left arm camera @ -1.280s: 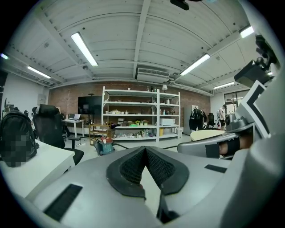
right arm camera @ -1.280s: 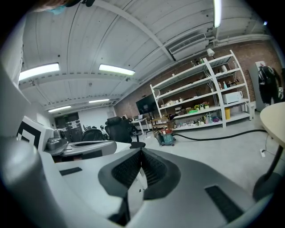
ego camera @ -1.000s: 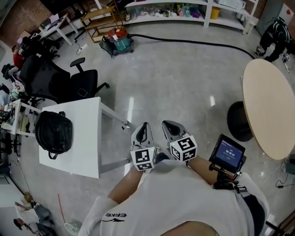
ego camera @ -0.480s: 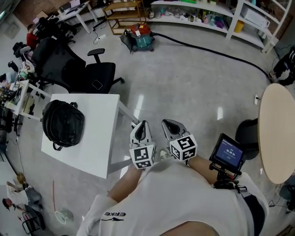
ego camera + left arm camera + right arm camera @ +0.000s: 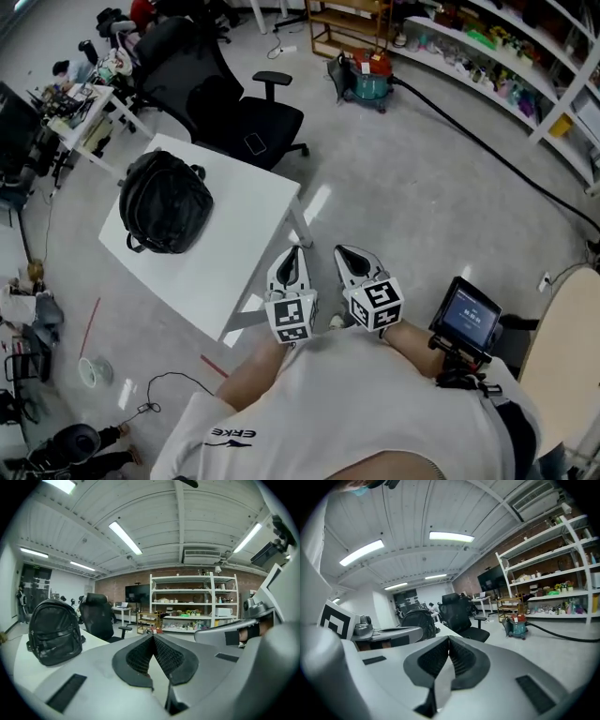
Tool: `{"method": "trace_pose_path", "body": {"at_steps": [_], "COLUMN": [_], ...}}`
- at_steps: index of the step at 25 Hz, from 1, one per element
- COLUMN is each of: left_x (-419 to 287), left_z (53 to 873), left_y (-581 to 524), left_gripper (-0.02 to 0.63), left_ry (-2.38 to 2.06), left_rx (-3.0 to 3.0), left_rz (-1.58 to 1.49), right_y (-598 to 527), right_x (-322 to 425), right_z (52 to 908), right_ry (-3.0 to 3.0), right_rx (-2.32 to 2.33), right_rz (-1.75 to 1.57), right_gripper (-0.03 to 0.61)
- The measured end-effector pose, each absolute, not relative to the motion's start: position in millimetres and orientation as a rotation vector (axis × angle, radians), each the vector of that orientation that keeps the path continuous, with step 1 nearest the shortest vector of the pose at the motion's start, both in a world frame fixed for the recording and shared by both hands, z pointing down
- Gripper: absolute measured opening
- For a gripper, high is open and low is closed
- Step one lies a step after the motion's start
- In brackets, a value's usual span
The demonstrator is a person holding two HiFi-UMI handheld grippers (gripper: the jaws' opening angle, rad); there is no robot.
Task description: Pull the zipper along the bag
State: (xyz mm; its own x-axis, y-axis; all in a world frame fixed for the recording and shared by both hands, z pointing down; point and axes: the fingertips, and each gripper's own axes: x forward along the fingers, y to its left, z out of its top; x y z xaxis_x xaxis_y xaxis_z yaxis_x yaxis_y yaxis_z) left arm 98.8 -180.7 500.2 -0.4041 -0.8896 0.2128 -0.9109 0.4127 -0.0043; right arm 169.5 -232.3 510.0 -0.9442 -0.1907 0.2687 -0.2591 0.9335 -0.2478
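A black backpack (image 5: 167, 201) lies on the far left part of a white table (image 5: 234, 253); it also shows in the left gripper view as the backpack (image 5: 52, 631) and in the right gripper view as the backpack (image 5: 418, 621). Its zipper is too small to make out. My left gripper (image 5: 291, 259) and right gripper (image 5: 346, 255) are held side by side near my chest, just off the table's near right edge, well apart from the bag. Both are shut with nothing between the jaws, as the left gripper (image 5: 153, 636) and right gripper (image 5: 448, 639) show in their own views.
A black office chair (image 5: 225, 103) stands behind the table. A vacuum cleaner (image 5: 363, 73) with a long black hose (image 5: 487, 150) lies on the floor near shelves (image 5: 506, 75). A cluttered desk (image 5: 75, 103) is at the left, a round table edge (image 5: 572, 347) at the right.
The view has swung round: the table and backpack have come nearer and more to the middle. Both grippers stay shut in the same place near my body.
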Motion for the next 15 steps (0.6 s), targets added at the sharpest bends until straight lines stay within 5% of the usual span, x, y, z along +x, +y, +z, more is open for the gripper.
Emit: {"method": "trace_pose_path", "body": {"at_steps": [15], "left_x": [7.6], "left_z": [497.0], "left_y": [-116.9], "left_gripper": [0.003], "left_ry": [-2.799], "left_rx": [0.938], "left_rz": [0.135], "right_y": [-204.7], "right_x": [50.2], "right_z": [507.5], "right_ry": [-2.818], "right_rx": [-0.291], "right_rz": [0.321], "right_gripper": [0.005]}}
